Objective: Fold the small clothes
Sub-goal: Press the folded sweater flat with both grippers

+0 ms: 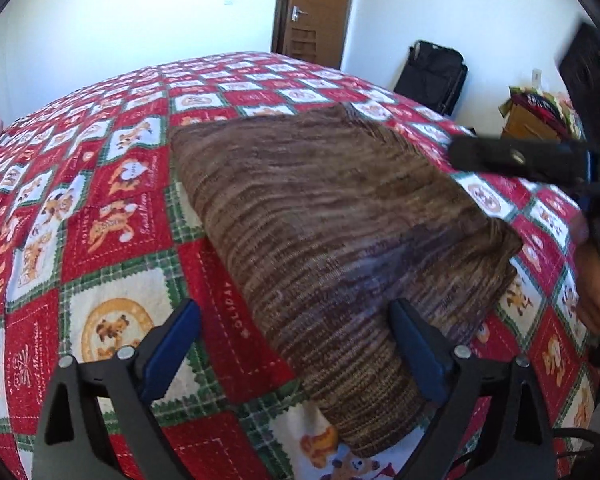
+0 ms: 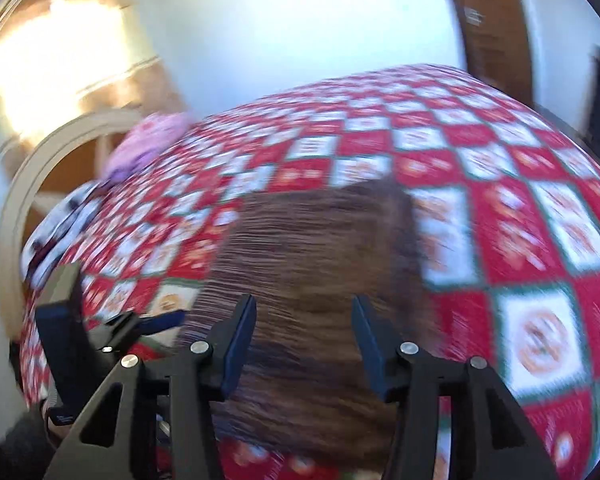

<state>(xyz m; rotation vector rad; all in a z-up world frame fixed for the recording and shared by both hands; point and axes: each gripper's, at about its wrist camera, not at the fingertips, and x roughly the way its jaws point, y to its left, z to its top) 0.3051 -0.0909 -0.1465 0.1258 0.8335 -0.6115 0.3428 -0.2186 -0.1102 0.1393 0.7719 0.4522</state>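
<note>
Bed with red checked blanket (image 1: 100, 208), brown knit garment (image 1: 320, 220) folded flat on it. Left gripper (image 1: 296, 344) spread wide, holding nothing. Right gripper (image 2: 304, 344) parted above garment, nothing grasped.

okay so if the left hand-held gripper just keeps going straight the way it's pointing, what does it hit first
Most likely the brown knit garment. The left hand-held gripper is open and angled down at the bed, with the folded knit's near end between its fingers. Depth is hard to judge; the patterned bedspread lies directly underneath.
</note>
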